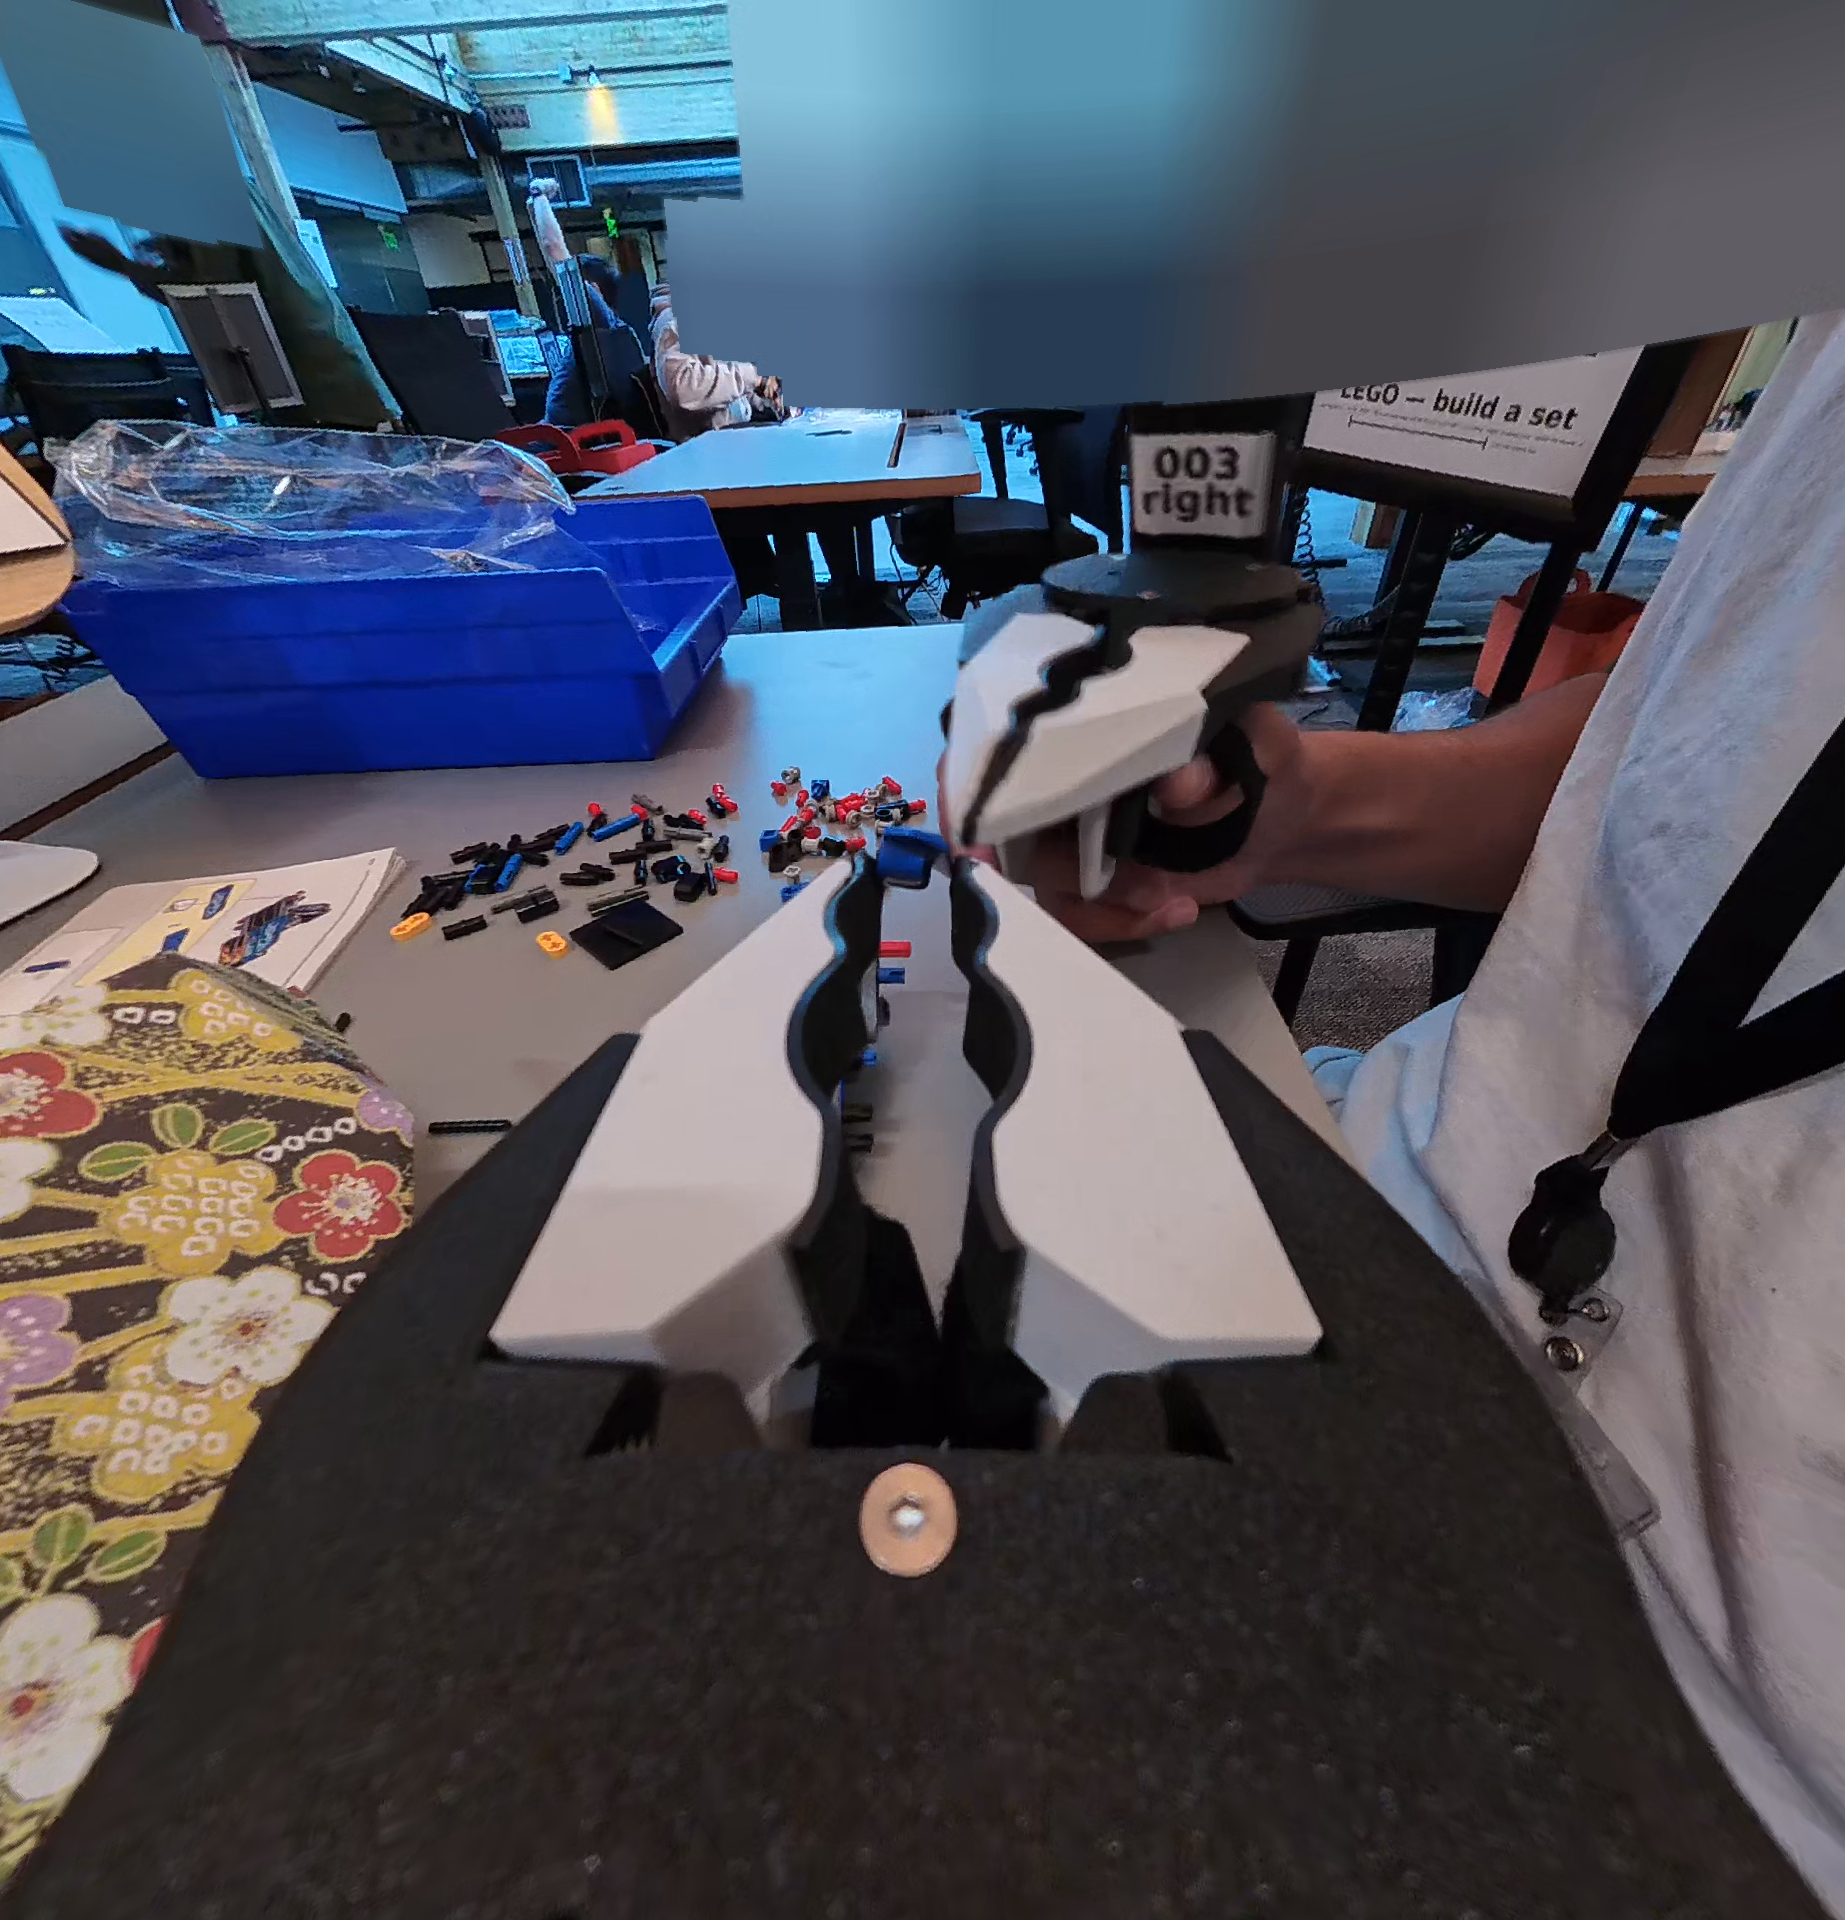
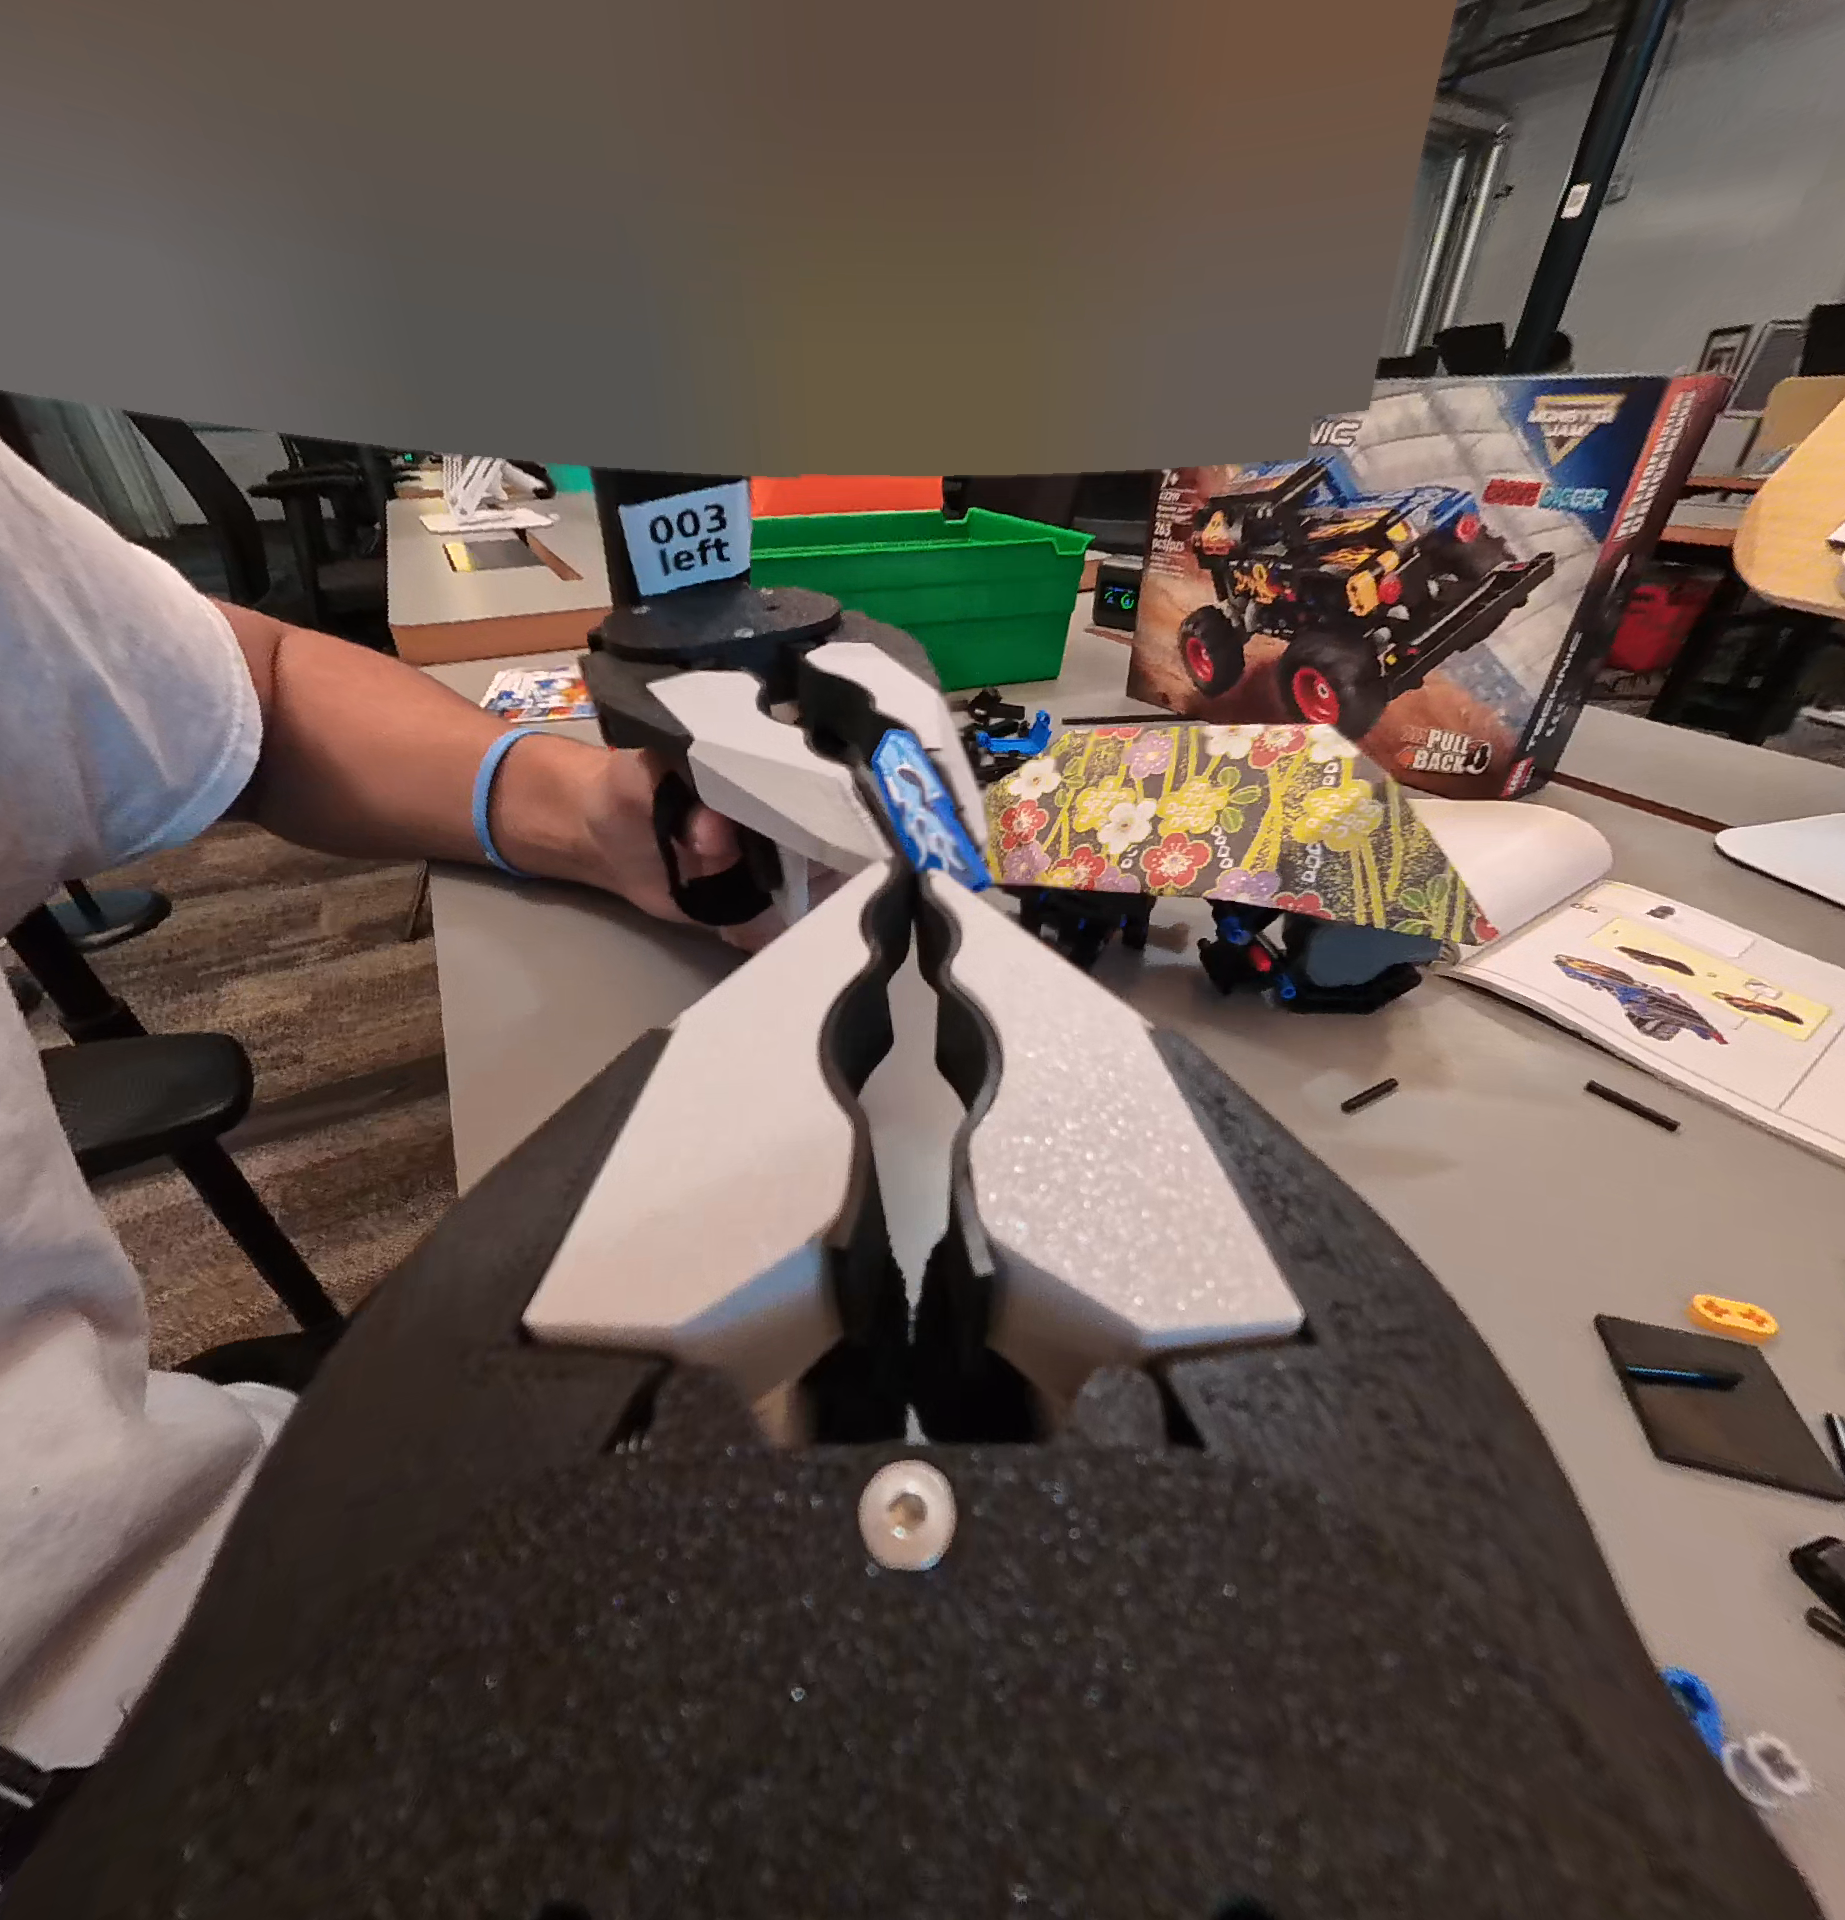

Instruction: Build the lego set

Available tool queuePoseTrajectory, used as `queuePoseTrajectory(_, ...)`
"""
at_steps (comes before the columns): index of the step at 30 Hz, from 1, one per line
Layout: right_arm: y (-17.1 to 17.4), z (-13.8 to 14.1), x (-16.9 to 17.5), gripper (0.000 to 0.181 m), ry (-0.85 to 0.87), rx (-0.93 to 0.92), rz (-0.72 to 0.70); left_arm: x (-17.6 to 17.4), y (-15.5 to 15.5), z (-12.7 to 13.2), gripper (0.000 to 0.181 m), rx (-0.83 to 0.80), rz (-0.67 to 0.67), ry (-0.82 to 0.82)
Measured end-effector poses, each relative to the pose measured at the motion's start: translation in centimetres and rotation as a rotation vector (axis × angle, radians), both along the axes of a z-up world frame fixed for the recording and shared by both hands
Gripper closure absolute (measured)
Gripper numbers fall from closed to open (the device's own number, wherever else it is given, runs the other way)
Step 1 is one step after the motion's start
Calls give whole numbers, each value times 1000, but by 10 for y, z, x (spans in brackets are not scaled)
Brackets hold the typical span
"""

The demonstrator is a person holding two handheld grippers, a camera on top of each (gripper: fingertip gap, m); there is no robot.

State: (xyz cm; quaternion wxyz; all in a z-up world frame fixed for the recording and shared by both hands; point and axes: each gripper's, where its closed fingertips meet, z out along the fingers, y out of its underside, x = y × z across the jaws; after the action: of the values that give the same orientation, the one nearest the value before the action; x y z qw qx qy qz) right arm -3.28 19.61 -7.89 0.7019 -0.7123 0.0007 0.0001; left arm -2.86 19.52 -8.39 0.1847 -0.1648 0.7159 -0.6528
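Left wrist view shows my left gripper (image 1: 905, 868) with its fingers close together, pinching a blue panel piece (image 1: 910, 854) at the tips. My right gripper (image 1: 962, 831) faces it from the right, jaws almost closed, its tip at the same piece.

From the right wrist view, the blue panel piece (image 2: 926, 810) stands tilted, with a pale flame pattern, wedged between the left gripper's fingers; my right gripper (image 2: 913, 883) nips its lower edge. Both grippers meet above the grey table (image 2: 544, 997).

Beyond them, a partly built black and blue chassis (image 2: 1302, 961) rests on the table, half covered by a flowered cloth (image 2: 1209, 821). Whether it has wheels I cannot tell. Behind it stands the set's box (image 2: 1417, 582), and an instruction booklet (image 2: 1676, 1008) lies open to the right.

Loose pieces (image 1: 648, 852), black, blue and red, lie scattered across the table in front of a blue bin (image 1: 409, 644).

I judge the build to be around the middle: a frame exists, body panels are being handled now, and the many loose pieces suggest much remains.
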Motion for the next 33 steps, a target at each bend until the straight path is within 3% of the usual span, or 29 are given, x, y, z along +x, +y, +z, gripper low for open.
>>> queuePoseTrajectory(25,12,3,-16,181,33,14,72,-4,-8,-12,170,125,12,-80)
queuePoseTrajectory(29,7,13,-17,181,210,77,161,-8,-10,-10,170,117,-8,-94)
queuePoseTrajectory(33,4,19,-27,176,561,73,415,-12,-12,-8,170,115,-16,-125)
